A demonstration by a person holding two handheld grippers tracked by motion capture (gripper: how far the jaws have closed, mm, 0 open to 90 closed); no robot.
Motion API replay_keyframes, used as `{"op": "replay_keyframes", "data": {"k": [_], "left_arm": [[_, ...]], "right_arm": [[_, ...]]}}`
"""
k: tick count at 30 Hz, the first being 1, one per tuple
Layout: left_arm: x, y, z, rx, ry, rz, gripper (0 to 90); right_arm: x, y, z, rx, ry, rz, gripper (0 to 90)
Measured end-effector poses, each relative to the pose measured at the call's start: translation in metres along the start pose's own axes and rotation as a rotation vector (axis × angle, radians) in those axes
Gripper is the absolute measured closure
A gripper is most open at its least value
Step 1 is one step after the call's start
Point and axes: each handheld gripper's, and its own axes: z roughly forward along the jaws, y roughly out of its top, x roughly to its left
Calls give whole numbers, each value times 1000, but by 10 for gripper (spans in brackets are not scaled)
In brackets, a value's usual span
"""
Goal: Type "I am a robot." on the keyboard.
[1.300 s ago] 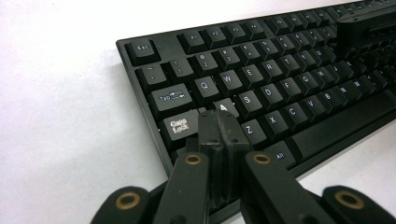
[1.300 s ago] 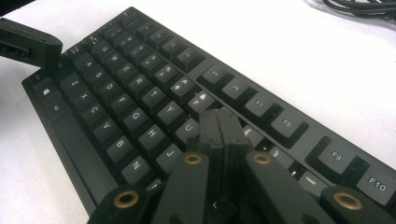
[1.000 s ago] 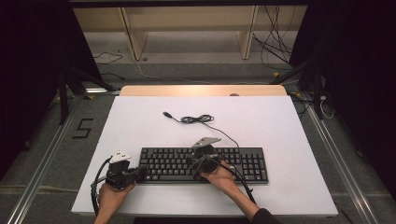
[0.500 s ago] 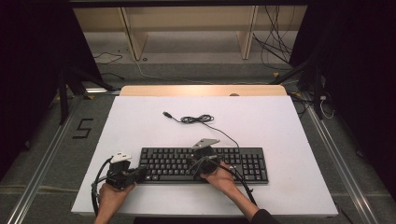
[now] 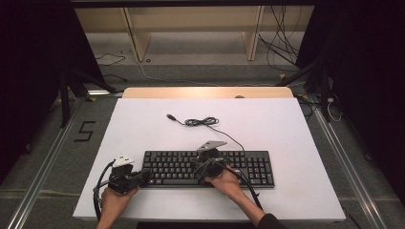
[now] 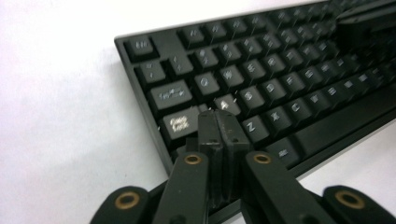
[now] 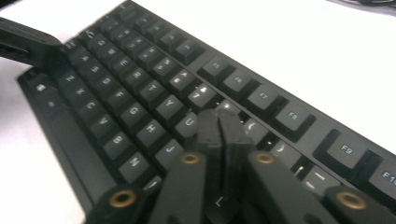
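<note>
Two hands come in from the near edge of the white surface, each holding a gripper over a black keyboard that lies flat across the near middle of the surface, its long side running left to right. The left gripper sits at the keyboard's near left corner, held by the left hand. In the left gripper view its fingers are pressed together with nothing between them, their tips down on the keys right at the Caps Lock and A. The right gripper rests over the middle of the keyboard, held by the right hand. In the right gripper view its fingers look all but closed, having just been opening by a sliver, and nothing sits between them; their tips meet the keys near the U and the number row above it. Farther back, the keyboard's thin black cable runs from its far edge toward the middle of the surface, loops into a small tangle there, and ends in a plug lying loose to the left. Beyond the far edge of the surface stands a pale wooden shelf, with more cords on the floor beside it.
</note>
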Motion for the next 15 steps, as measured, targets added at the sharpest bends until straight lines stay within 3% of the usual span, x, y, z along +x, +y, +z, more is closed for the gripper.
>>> {"op": "replay_keyframes", "data": {"k": [6,8,12,15], "left_arm": [[-1,1,-6,-59,-17,0,831],[-3,2,-7,-74,-29,5,802],[-6,2,-9,-102,-48,7,706],[-8,3,-10,-115,-55,12,582]], "right_arm": [[0,3,-7,-37,28,11,736],[0,3,-9,-46,42,9,653],[2,4,-14,-59,55,8,535],[2,5,-20,-70,74,9,453]]}}
